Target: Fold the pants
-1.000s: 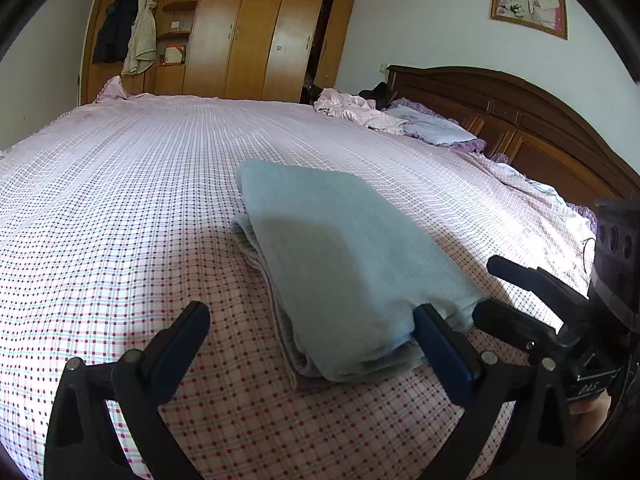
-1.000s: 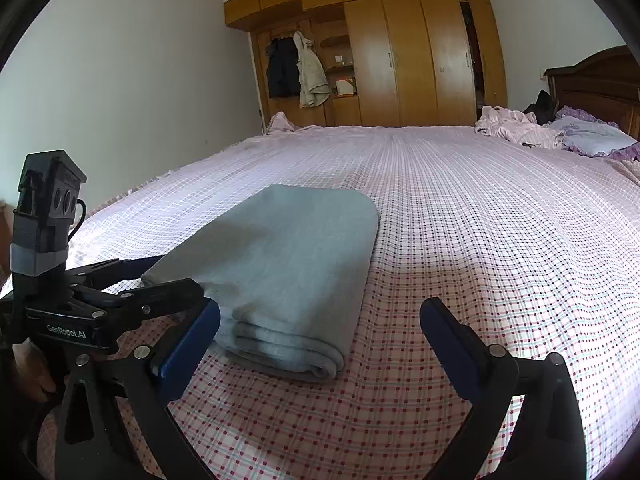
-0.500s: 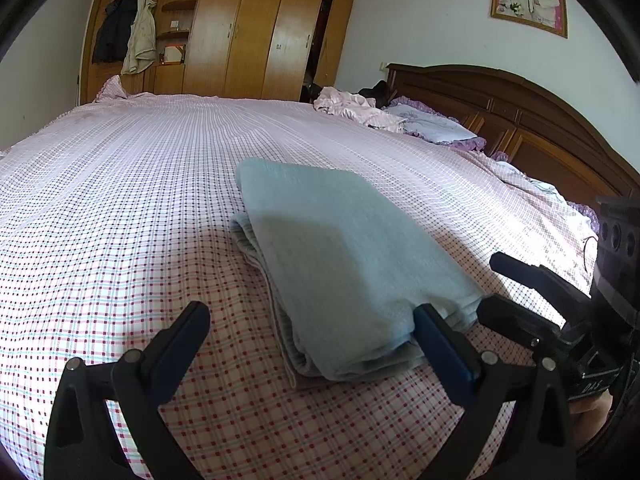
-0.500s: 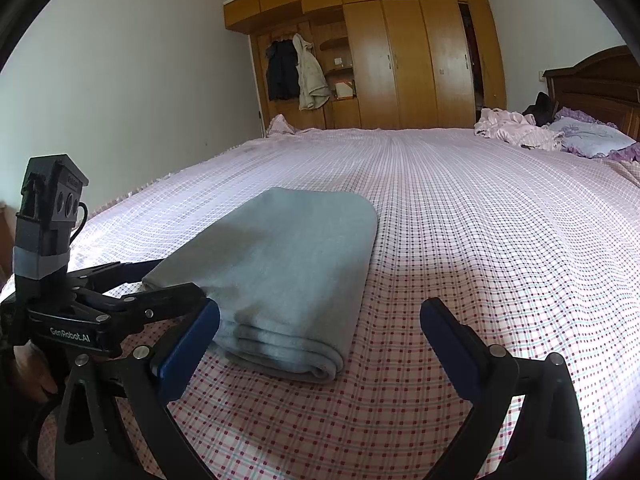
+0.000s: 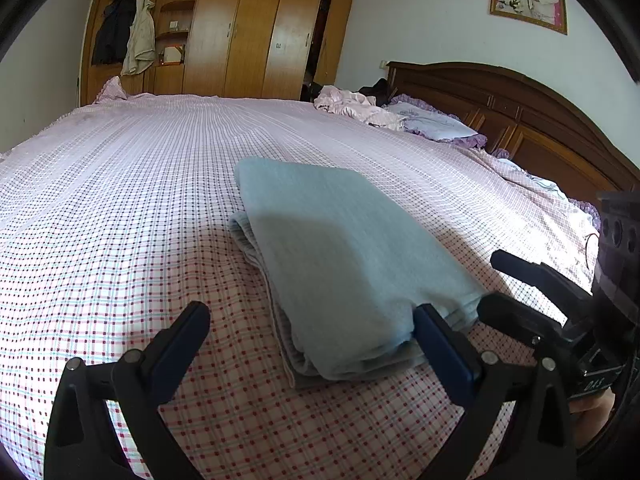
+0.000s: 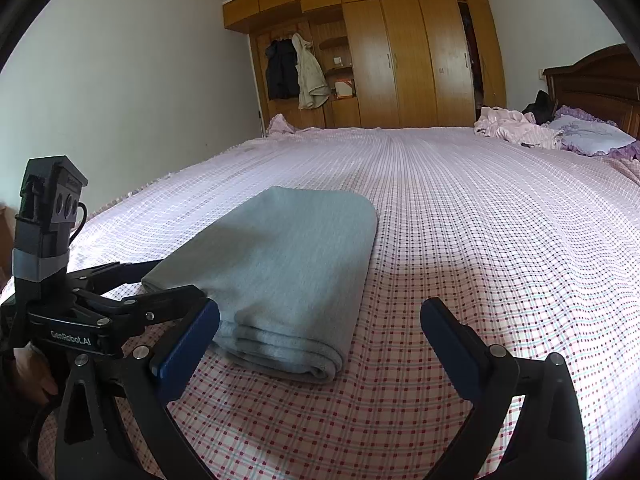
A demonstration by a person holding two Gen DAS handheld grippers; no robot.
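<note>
The light grey-blue pants (image 5: pixel 340 256) lie folded into a neat rectangle on the checked bedspread, also in the right wrist view (image 6: pixel 288 264). My left gripper (image 5: pixel 312 344) is open and empty, just in front of the near end of the stack. My right gripper (image 6: pixel 320 340) is open and empty, in front of the stack's folded near edge. Each gripper shows in the other's view, the right one (image 5: pixel 536 300) at the stack's right corner, the left one (image 6: pixel 132 296) at its left corner.
The pink checked bedspread (image 5: pixel 120 200) covers a wide bed. A pillow (image 5: pixel 436 124) and crumpled pink clothes (image 5: pixel 352 106) lie by the dark wooden headboard (image 5: pixel 540 120). A wooden wardrobe (image 6: pixel 400 64) with hanging jackets stands beyond the bed.
Both grippers have drifted very slightly; the folded pants have not moved and both stay open.
</note>
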